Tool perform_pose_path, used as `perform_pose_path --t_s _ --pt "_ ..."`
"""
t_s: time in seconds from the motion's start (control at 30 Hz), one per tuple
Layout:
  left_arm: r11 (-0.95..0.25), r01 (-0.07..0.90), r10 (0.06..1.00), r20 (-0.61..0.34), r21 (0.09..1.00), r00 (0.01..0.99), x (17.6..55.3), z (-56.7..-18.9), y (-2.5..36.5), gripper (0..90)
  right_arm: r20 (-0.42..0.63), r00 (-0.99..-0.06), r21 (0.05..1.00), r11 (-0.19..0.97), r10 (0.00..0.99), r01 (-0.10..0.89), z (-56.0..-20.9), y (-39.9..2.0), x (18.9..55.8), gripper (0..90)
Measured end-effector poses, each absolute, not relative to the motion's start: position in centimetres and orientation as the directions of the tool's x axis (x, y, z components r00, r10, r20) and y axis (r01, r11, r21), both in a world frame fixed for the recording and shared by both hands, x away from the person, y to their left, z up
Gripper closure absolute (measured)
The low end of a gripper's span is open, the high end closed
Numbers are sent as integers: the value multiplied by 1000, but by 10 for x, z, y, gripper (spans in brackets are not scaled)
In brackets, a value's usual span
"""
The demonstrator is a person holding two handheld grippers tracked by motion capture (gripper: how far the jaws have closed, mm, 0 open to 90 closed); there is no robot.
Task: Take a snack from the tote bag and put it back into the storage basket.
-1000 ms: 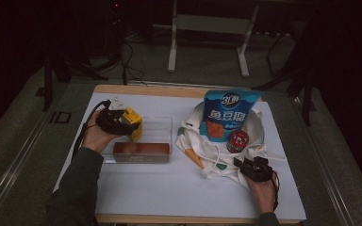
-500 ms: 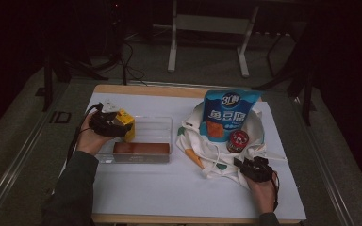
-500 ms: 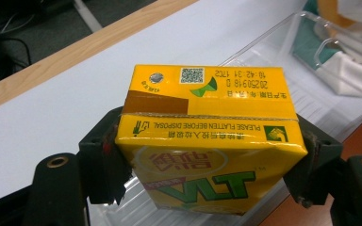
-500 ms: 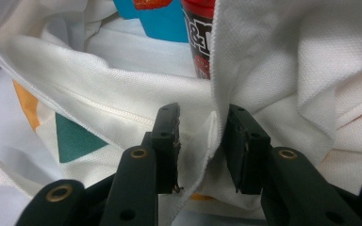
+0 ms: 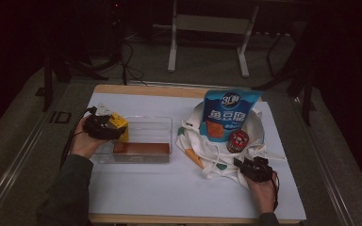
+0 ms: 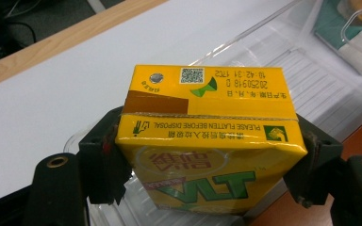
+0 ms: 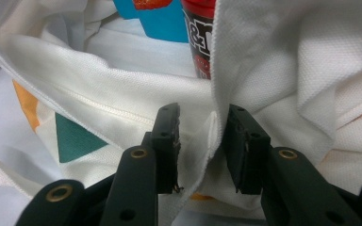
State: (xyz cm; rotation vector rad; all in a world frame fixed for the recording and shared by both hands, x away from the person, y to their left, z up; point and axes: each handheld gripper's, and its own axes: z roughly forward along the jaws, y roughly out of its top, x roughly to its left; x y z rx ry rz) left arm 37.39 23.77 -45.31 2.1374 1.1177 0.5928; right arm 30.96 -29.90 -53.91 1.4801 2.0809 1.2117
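The left gripper (image 5: 109,127) pinched a yellow drink carton (image 6: 207,136) over the clear tray's (image 5: 162,125) nine o'clock end; the right gripper (image 7: 200,146), at five o'clock, clamped the white bag's (image 7: 273,61) edge.

Person, two black handheld grippers

Left gripper (image 6: 207,179) and right gripper (image 7: 200,141): matte black jaws, brass-ringed screw holes, black cables; dark grey-green long sleeve (image 5: 68,193).

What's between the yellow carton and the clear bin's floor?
Nothing visible. The carton sits clamped in the left gripper over the bin's near-left corner; the brown box lies along the front wall, apart from it.
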Motion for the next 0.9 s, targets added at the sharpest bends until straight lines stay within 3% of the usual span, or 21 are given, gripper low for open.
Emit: perform_pose_path --t_s 0.57,0.9 --pt "-421 569 846 79 706 528 368 -461 248 272 207 -416 779 109 885 618 -539 -299 309 666" --pt "-450 565 850 137 691 509 358 -460 246 255 206 -416 779 109 886 617 -539 -299 309 665"
